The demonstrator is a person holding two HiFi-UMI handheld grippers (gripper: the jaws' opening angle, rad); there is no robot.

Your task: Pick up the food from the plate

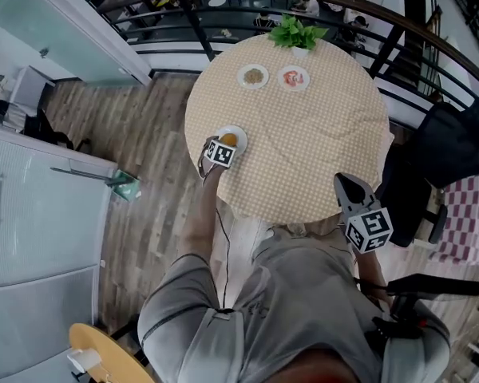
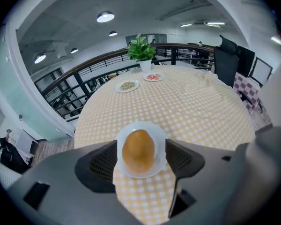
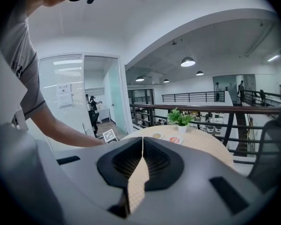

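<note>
The left tool (image 2: 140,159) is at the near-left edge of the counter (image 1: 319,150), jaws apart & not squeezing. The small plate (image 2: 141,126) sits right btw the 2 jaws. The food (image 2: 138,151) lies on that plate, in the middle of the gap. The pads are beside the plate rim & don't touch the food. The right tool (image 3: 142,156) is off the counter, low by the person's body on the near-right side. Its jaws are clenched tight w/ nothing in them.

Room: a big open upstairs place w/ a wood plank floor (image 1: 144,158) & a dark curved railing (image 2: 84,81) behind the counter. There are round lights (image 2: 105,17) on the ceiling. The counter is round, w/ a yellow & white checked cloth, a bit wrinkly on the right. A black chair (image 1: 451,146) stands just beside it on the right.

At the far edge is a leafy green plant (image 1: 297,32) in a white pot. Near it are 2 more little white plates, well apart from the left tool: the brown-food plate (image 1: 253,76) & the red-food plate (image 1: 293,77).

The food is egg-shaped, smooth, orange-brown. Its plate is round, white, shiny. The tools are grey w/ black ribbed pads.
</note>
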